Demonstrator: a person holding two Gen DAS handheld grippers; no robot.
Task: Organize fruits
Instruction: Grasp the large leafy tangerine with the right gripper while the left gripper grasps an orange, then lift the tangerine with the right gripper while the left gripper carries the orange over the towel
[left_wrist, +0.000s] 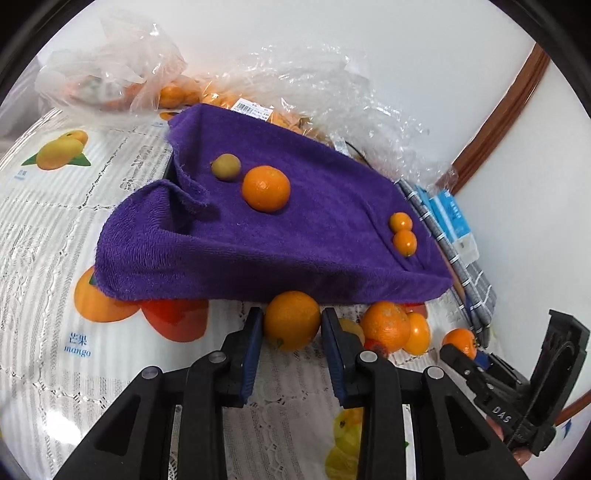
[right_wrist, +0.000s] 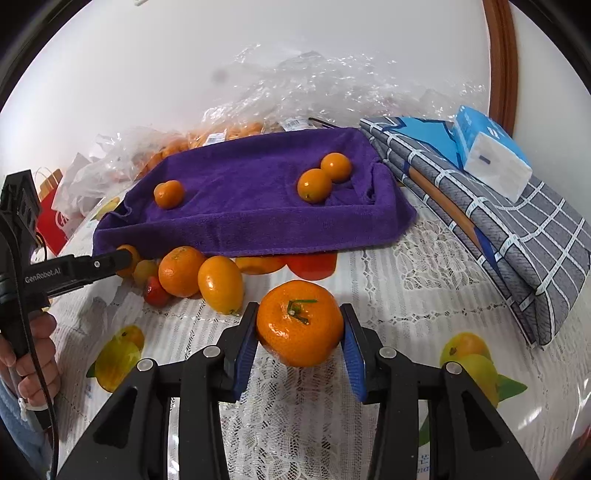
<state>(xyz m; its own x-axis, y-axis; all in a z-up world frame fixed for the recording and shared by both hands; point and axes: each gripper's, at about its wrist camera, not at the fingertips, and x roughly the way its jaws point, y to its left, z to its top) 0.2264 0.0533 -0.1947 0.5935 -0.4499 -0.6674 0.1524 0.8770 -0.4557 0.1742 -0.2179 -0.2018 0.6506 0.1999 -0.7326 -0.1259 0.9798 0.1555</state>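
Observation:
My left gripper (left_wrist: 292, 328) is shut on a round orange (left_wrist: 291, 312) lying on the tablecloth just in front of the purple towel (left_wrist: 258, 240). My right gripper (right_wrist: 300, 332) is shut on a stemmed mandarin (right_wrist: 300, 317), also down near the tablecloth. The purple towel (right_wrist: 258, 210) drapes over a raised base and carries an orange (left_wrist: 266, 188), a small greenish fruit (left_wrist: 226, 167) and two kumquats (left_wrist: 402, 232). Loose on the table between the grippers lie a tangerine (right_wrist: 181, 271), an oval yellow-orange fruit (right_wrist: 221, 284) and a small red fruit (right_wrist: 155, 291).
Clear plastic bags (left_wrist: 122, 74) with more oranges sit behind the towel against the white wall. A folded grey checked cloth (right_wrist: 498, 221) with a tissue pack (right_wrist: 491, 155) lies to the right. A red paper bag (right_wrist: 55, 218) stands at far left. The lace tablecloth (right_wrist: 388, 280) has printed fruit pictures.

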